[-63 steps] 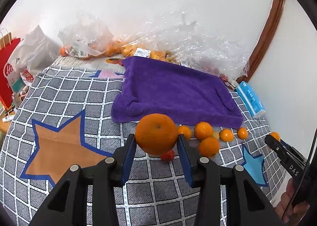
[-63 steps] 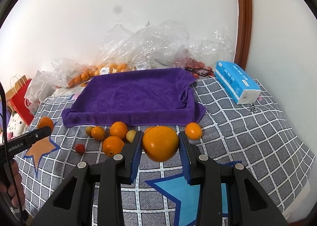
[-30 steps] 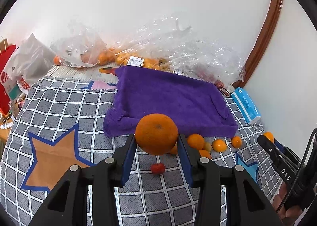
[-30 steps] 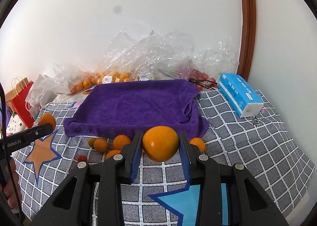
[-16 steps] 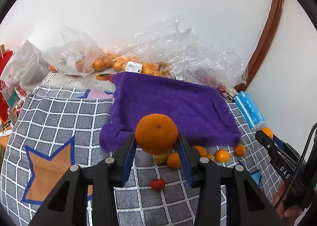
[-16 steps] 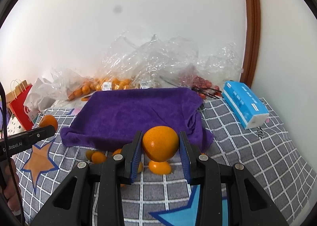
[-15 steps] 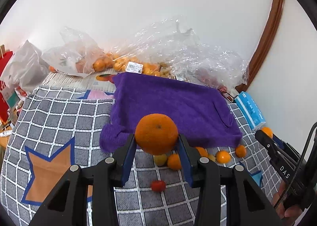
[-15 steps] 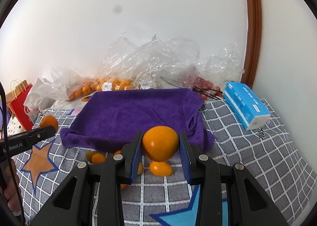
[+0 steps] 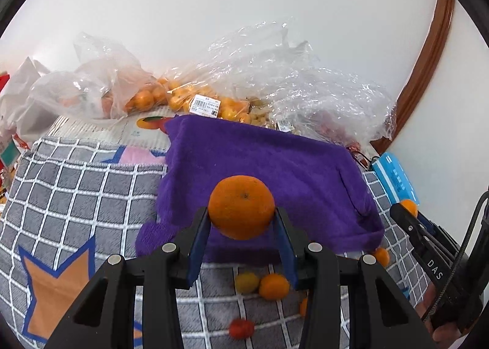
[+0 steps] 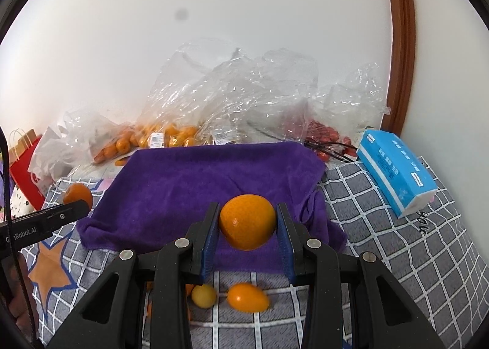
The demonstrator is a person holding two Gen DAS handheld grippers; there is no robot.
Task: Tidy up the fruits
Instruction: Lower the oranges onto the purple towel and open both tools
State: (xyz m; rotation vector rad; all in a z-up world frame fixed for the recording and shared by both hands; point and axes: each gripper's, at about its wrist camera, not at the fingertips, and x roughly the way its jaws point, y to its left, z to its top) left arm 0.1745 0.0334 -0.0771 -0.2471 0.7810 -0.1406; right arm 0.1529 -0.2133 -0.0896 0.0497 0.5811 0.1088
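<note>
Two handheld grippers are each clasping an orange above a purple towel (image 9: pixel 262 165) spread on a grey checked blanket (image 9: pixel 79 190). The left gripper (image 9: pixel 243 239) is pinching its orange (image 9: pixel 241 207) between blue pads over the towel's near edge; the right gripper (image 10: pixel 247 237) is gripping its own orange (image 10: pixel 247 220) likewise. Smaller loose fruits (image 10: pixel 247 297) are lying on the blanket just below the grippers, while bagged fruit (image 9: pixel 183 98) is sitting behind the towel.
</note>
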